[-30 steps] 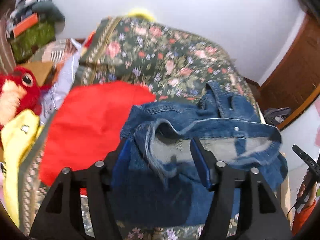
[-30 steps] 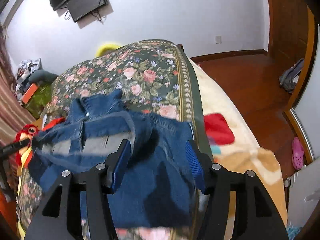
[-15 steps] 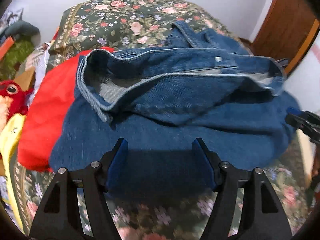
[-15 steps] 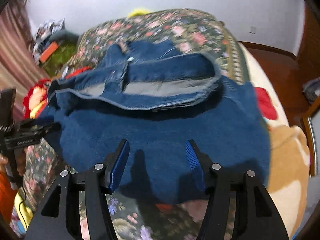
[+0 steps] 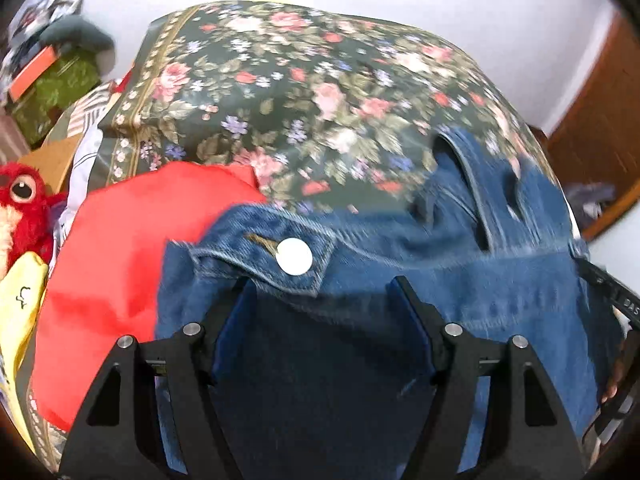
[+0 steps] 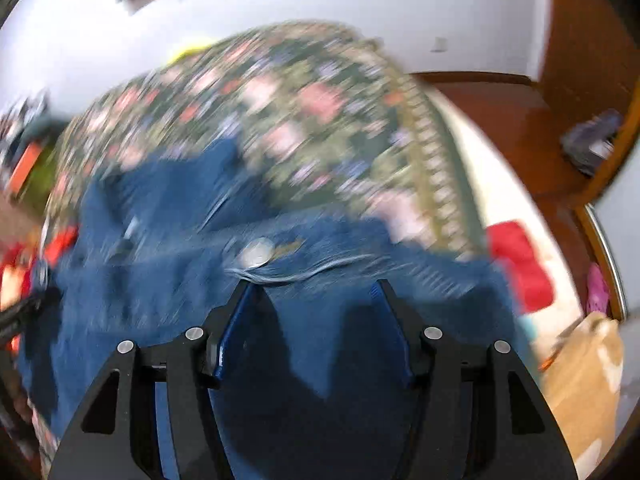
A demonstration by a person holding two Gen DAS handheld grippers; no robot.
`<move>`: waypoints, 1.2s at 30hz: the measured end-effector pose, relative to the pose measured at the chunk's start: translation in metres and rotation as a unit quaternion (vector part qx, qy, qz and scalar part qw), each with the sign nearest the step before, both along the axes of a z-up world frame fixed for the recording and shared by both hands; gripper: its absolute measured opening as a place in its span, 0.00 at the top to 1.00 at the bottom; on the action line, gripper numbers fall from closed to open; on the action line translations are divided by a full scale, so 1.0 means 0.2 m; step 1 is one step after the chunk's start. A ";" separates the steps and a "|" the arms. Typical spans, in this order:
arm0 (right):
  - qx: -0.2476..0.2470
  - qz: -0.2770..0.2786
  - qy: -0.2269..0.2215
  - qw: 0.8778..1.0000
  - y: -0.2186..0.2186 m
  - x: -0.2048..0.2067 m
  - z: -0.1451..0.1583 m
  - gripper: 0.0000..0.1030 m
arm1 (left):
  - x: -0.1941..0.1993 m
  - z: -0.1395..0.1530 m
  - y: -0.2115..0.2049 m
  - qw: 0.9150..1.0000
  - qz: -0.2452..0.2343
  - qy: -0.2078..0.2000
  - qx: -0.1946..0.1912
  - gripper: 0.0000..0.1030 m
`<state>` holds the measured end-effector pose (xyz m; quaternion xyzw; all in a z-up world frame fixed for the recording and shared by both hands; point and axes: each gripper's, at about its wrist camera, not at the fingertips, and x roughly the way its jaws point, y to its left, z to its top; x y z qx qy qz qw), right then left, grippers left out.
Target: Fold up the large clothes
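A blue denim jacket (image 5: 460,272) lies on the floral bedspread (image 5: 304,80), its cuff with a white button (image 5: 295,255) just ahead of my left gripper (image 5: 320,296). The left jaws stand wide apart over the denim, holding nothing. In the blurred right wrist view the same jacket (image 6: 168,264) fills the foreground, with a metal button (image 6: 256,257) just ahead of my right gripper (image 6: 314,292). Its jaws are also wide apart above the denim. The right gripper's edge shows in the left wrist view (image 5: 616,300).
A red garment (image 5: 120,264) lies left of the jacket, partly under it. A red plush toy (image 5: 24,208) and yellow cloth (image 5: 20,304) sit at the far left. A beige blanket (image 6: 576,380), a red item (image 6: 520,264) and wooden floor (image 6: 520,120) lie right of the bed.
Both grippers have dropped closer to the jacket and moved forward to its buttoned edge. The jacket now lies flatter, its open collar fold no longer showing. Both stayed open.
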<state>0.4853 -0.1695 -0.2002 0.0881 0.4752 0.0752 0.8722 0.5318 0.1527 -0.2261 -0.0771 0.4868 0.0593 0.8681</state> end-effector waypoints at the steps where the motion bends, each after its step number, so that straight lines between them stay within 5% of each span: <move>1: 0.003 -0.012 0.004 1.000 -0.04 0.01 0.00 0.47 | 0.02 0.00 0.02 1.000 0.008 -0.002 0.000 0.37; 4: -0.009 -0.031 0.006 0.999 -0.13 -0.01 0.01 0.47 | 0.03 0.06 0.02 0.999 0.015 -0.011 0.050 0.48; 7: -0.001 -0.020 -0.007 1.000 -0.17 -0.12 0.05 0.44 | -0.03 0.11 0.04 0.999 0.010 -0.026 0.030 0.48; 16: 0.010 0.090 -0.053 0.994 0.02 -0.44 0.19 0.42 | -0.33 0.20 -0.15 0.994 -0.068 -0.040 0.072 0.31; 27: -0.032 0.173 -0.043 0.983 0.30 -0.58 0.07 0.26 | -0.48 0.04 -0.46 0.989 -0.137 -0.013 0.048 0.30; 36: -0.035 0.160 -0.017 0.986 0.13 -0.62 0.01 0.25 | -0.51 -0.04 -0.45 0.988 -0.128 -0.006 0.085 0.21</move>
